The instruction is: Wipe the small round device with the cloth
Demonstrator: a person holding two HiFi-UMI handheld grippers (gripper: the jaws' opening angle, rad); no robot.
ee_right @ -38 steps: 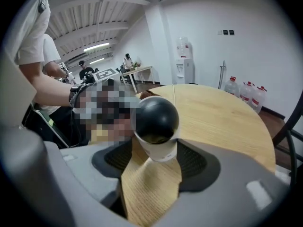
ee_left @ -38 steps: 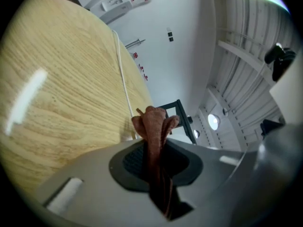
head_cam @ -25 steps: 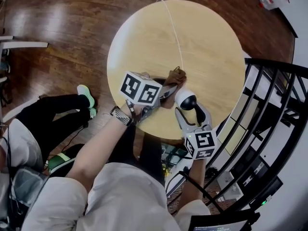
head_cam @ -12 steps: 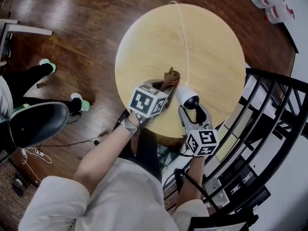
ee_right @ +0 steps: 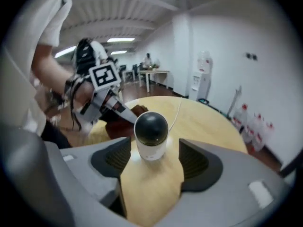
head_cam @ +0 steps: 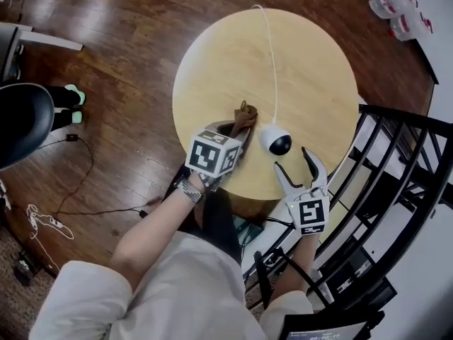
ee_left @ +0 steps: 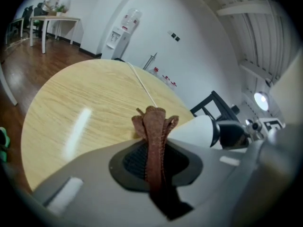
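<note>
The small round device [head_cam: 274, 141], a white body with a black dome, stands upright on the round wooden table [head_cam: 311, 69] near its front edge. A white cable [head_cam: 270, 55] runs from it across the table. My left gripper [head_cam: 238, 129] is shut on the brown cloth [head_cam: 243, 116], whose bunched end sticks up past the jaws [ee_left: 152, 122], just left of the device [ee_left: 203, 131]. My right gripper [head_cam: 293, 160] is at the table's edge with its jaws opening; the device [ee_right: 151, 134] stands free just beyond the pads, touching neither.
A black metal railing [head_cam: 396, 161] stands close on the right of the table. Water bottles [head_cam: 386, 2] sit at the far right on the floor. A black chair [head_cam: 21, 122] and loose cables [head_cam: 49, 222] are on the wooden floor to the left.
My right gripper has let go of the device and drawn back toward the table's front edge, jaws wider. The left gripper still holds the cloth beside the device.
</note>
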